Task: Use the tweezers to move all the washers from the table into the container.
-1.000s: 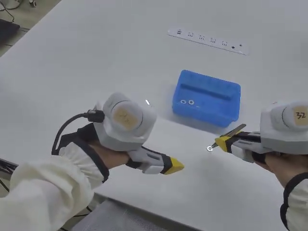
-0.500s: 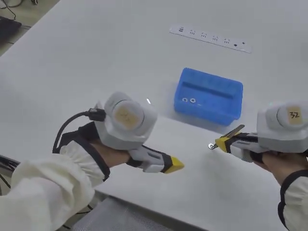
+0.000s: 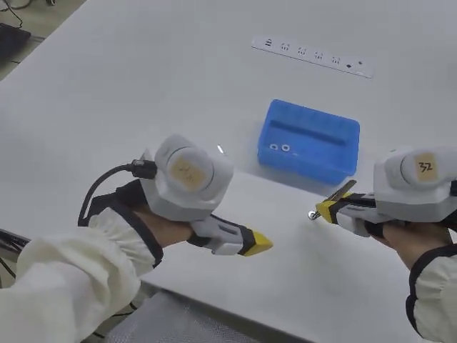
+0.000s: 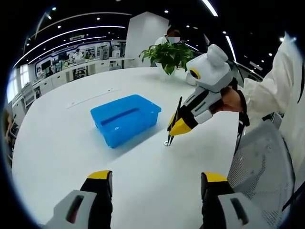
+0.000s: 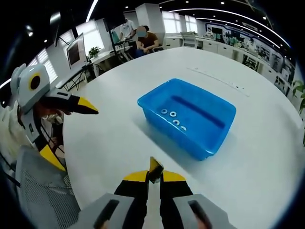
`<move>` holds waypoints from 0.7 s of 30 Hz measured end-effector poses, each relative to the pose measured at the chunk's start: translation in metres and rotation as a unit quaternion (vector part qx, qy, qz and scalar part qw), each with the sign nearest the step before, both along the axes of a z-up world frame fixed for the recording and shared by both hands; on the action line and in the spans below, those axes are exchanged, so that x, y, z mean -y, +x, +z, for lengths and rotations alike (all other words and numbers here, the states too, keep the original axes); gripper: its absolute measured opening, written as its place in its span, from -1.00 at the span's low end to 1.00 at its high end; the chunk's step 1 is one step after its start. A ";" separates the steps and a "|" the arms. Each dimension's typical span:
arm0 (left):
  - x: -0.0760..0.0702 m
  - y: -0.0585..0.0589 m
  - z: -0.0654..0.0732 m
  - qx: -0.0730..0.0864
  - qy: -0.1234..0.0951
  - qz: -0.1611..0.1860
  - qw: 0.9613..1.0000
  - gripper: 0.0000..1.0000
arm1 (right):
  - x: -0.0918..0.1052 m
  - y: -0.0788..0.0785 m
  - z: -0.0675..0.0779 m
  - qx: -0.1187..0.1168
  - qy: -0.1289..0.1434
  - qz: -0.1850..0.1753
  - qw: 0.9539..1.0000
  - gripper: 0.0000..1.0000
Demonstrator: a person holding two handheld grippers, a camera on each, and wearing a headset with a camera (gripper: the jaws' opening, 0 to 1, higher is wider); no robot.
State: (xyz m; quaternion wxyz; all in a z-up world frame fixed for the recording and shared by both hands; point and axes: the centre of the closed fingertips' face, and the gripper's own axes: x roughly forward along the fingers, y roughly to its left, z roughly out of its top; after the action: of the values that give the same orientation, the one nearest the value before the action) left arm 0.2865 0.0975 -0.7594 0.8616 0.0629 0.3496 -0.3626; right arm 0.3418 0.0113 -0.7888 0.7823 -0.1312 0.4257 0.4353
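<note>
Yellow-tipped jaws of left gripper spread wide, holding nothing, over white desk. To its right, right gripper with jaws pinched together on tweezers. At the tweezer tips, a small washer, on or barely off the desk; cannot tell which. Beyond, blue container, open-topped, holding washers: four in a loose row in right gripper view, two plain in head view. Left gripper view gives its outer walls and rim. Farthest, power strip.
</note>
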 end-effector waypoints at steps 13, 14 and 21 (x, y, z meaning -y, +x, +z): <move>0.001 0.000 0.003 0.004 0.000 -0.003 1.000 0.54 | 0.000 -0.003 -0.001 -0.024 0.004 -0.012 1.000 -0.96; 0.001 0.000 0.003 0.004 0.000 -0.002 1.000 0.53 | 0.001 -0.004 -0.001 -0.021 0.002 -0.010 1.000 -0.96; 0.000 0.001 0.003 0.005 0.001 -0.001 1.000 0.53 | 0.001 -0.005 0.000 -0.018 0.009 -0.013 1.000 -0.91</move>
State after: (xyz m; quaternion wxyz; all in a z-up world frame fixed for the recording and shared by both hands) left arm 0.2873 0.0976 -0.7565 0.8630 0.0658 0.3457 -0.3624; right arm 0.3367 0.0108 -0.7885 0.7812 -0.1109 0.4373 0.4314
